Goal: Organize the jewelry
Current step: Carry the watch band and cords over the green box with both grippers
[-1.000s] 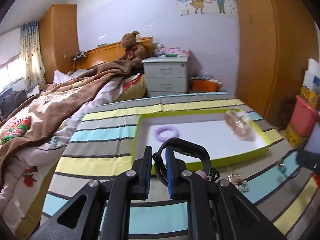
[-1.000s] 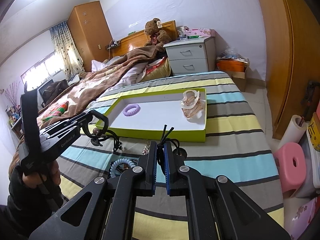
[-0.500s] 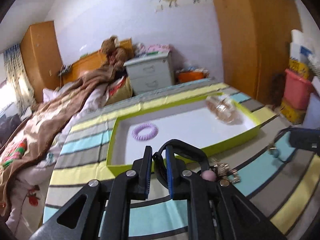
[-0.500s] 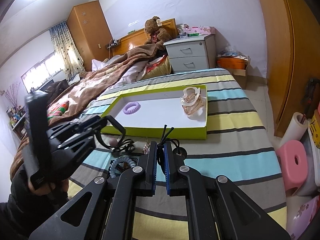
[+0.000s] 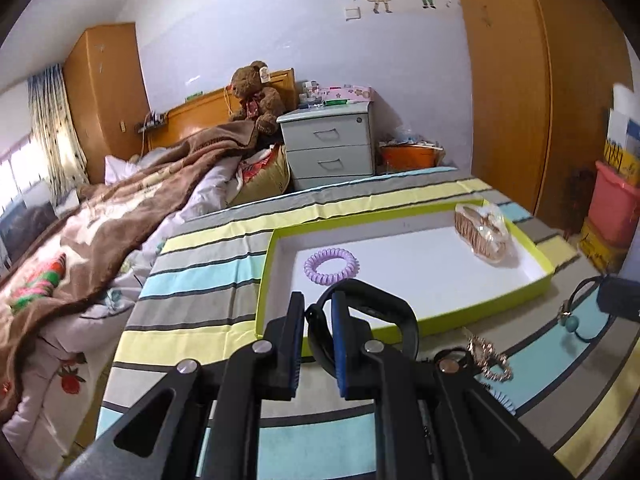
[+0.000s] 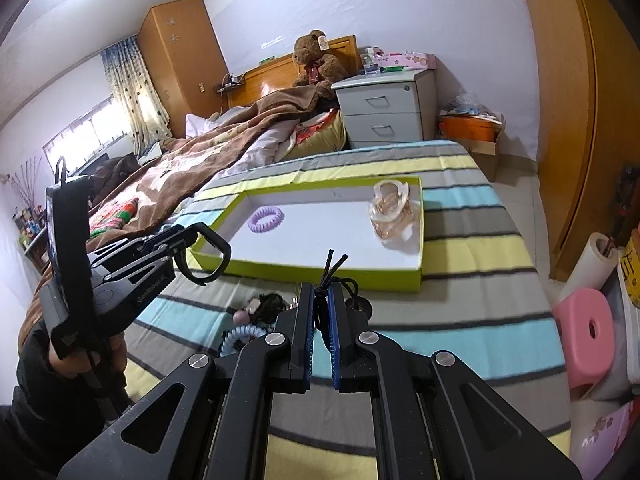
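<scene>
While the left gripper pinches a rigid black plastic bangle, its fingers nearly closed on one side of the ring, the rest of the loop projects beyond the right fingertip. Just ahead of the fingertips lies the shallow lime-green cardboard tray with white floor, holding a lilac coiled hair tie and a clear packet of amber pieces. The right gripper, fully closed, clamps a thin black elastic hair cord whose cut ends rise past the tips. The bangle appears light, stiff and smooth, so it may swivel; a hold across its band suits it. The cord is limp and light.
</scene>
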{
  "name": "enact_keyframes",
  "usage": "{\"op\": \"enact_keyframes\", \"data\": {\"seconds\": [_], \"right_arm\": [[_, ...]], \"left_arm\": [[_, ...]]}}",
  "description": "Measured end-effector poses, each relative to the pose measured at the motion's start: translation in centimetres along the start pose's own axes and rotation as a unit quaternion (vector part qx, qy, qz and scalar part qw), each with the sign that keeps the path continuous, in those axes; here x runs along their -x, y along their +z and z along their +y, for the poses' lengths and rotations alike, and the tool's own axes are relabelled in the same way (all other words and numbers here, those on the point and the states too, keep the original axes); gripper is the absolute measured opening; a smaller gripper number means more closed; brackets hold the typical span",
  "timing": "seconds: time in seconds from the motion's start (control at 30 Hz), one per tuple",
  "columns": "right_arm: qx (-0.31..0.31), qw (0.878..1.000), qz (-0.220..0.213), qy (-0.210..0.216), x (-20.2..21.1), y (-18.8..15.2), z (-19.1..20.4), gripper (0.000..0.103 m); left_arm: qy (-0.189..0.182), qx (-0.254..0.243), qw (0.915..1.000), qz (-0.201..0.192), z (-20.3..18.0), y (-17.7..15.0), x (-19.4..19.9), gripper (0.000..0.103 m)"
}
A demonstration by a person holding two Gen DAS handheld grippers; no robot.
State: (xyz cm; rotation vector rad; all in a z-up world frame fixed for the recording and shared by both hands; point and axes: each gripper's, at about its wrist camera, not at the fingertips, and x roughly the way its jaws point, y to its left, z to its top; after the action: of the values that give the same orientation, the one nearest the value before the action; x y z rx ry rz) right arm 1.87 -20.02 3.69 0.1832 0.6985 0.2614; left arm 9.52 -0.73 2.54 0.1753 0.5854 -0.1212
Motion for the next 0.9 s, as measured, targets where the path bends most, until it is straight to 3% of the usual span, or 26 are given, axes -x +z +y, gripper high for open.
{"op": "enact_keyframes", "data": {"seconds": [0.37,0.53,0.9], "right_arm": [[0.041,0.999,-0.007,0.002,-2.9,5.5,1.4,0.007],[0.061,0.998,0.016,0.019,-6.1,7.8,2.0,0.007],[0.108,0.991,0.079,-0.014,-14.0,10.4,2.2,0.007]], "left_arm": [[-0.014,0.043,0.9990,0.007,2.9,3.4,-1.6,0.014],[-0.013,0.060,0.9980,0.017,3.8,4.1,-3.1,0.014],[-0.025,0.078,0.9949,0.059,3.7,3.3,-6.5,0.014]]}}
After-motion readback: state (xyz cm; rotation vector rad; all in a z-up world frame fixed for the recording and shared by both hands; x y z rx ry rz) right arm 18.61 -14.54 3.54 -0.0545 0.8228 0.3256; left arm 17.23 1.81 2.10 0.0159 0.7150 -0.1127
